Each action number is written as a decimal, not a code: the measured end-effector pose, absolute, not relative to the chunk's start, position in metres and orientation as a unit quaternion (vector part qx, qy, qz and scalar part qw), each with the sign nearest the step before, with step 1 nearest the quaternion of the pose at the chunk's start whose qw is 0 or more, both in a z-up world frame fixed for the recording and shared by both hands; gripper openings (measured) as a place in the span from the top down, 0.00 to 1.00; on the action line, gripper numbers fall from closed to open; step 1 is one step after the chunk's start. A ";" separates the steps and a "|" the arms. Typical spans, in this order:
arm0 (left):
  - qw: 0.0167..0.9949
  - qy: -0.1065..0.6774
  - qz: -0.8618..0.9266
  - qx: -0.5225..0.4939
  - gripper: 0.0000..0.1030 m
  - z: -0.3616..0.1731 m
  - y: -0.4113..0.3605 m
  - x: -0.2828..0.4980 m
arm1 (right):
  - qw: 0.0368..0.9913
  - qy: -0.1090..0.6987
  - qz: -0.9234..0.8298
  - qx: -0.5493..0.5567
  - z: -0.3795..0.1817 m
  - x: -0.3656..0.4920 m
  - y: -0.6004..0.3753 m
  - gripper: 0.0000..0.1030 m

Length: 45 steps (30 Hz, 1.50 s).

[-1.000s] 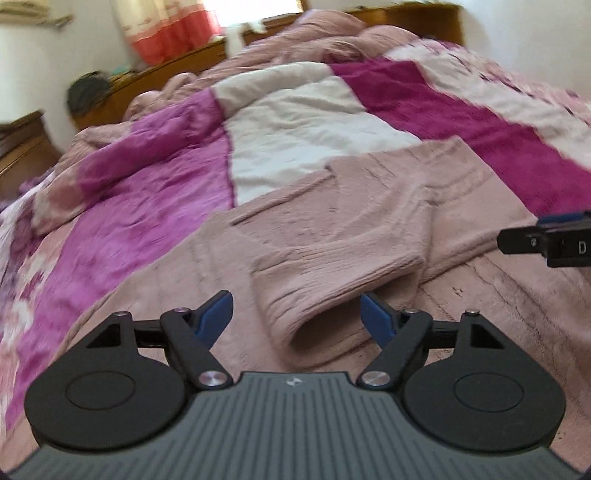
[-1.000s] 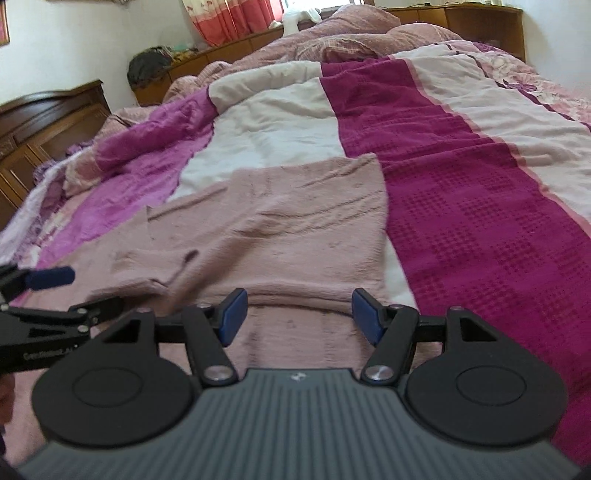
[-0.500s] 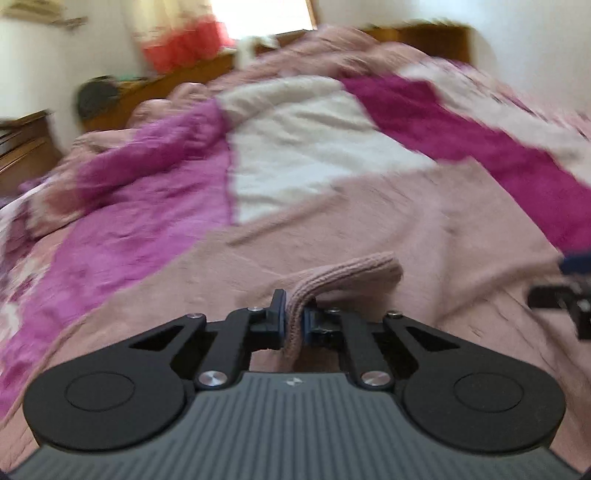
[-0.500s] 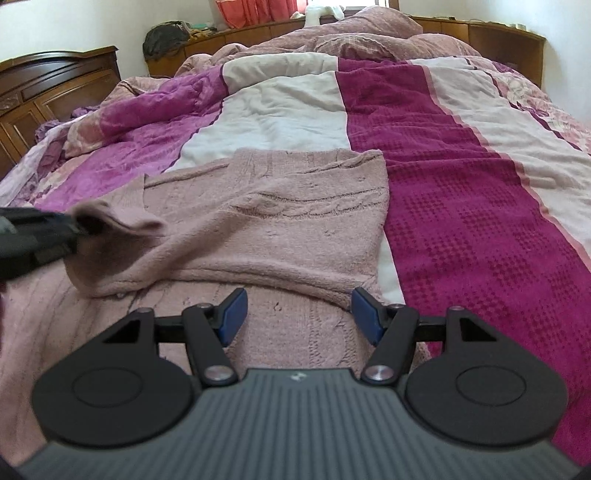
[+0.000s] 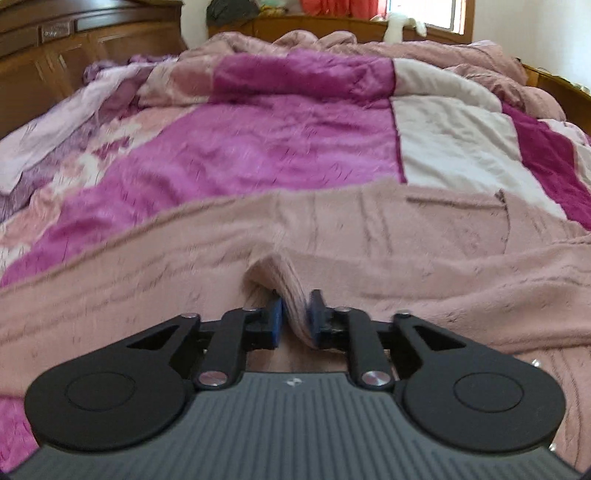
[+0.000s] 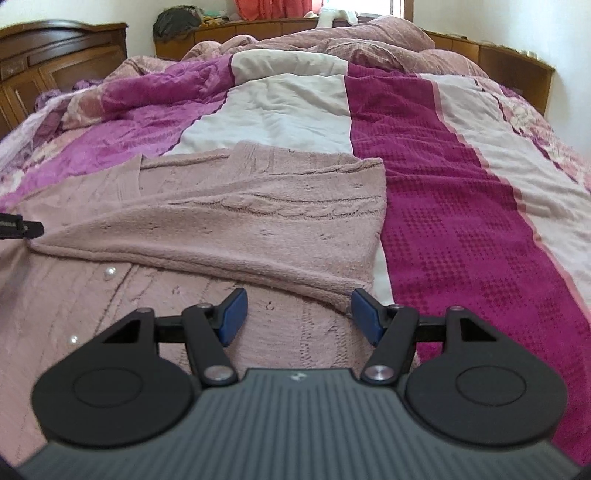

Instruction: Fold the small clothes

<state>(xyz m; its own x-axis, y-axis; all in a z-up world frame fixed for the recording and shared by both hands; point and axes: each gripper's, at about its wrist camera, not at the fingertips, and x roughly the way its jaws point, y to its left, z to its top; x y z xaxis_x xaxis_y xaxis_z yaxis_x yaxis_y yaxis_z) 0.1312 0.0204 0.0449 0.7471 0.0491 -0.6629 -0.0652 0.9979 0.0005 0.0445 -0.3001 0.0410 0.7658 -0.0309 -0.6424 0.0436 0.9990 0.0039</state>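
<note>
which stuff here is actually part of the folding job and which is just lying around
Part of the job:
- pink sweater, partly folded on the bed
- left gripper, shut on the sleeve cuff
- right gripper, open above the sweater

Just lying about:
- striped bedspread
- rumpled blanket at the head of the bed
- wooden cabinet
- dark bag on the headboard shelf

Sweater [image 5: 369, 236] blurred; left claw [image 6: 18, 229] cut off by edge.

— What is on the bed?
— A dusty-pink cable-knit cardigan [image 6: 236, 221], pearl-buttoned, lying flat near the bedspread's front edge, one sleeve folded across its body.
— And the cuff?
— Raised, bunched.
</note>
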 end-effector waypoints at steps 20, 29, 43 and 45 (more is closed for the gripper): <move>0.928 0.367 -0.036 -0.058 0.31 0.073 0.037 0.145 | 0.876 0.371 -0.002 0.308 0.041 0.047 -0.337 0.37; 0.926 0.376 -0.020 -0.034 0.31 0.045 0.022 0.150 | 0.855 0.311 -0.056 0.412 0.021 0.062 -0.356 0.87; 0.932 0.360 -0.025 0.032 0.30 0.034 0.004 0.146 | 0.866 0.355 -0.061 0.347 0.030 0.045 -0.375 0.73; 0.932 0.360 -0.024 0.032 0.30 0.035 0.005 0.145 | 0.874 0.360 -0.059 0.323 0.041 0.038 -0.370 0.68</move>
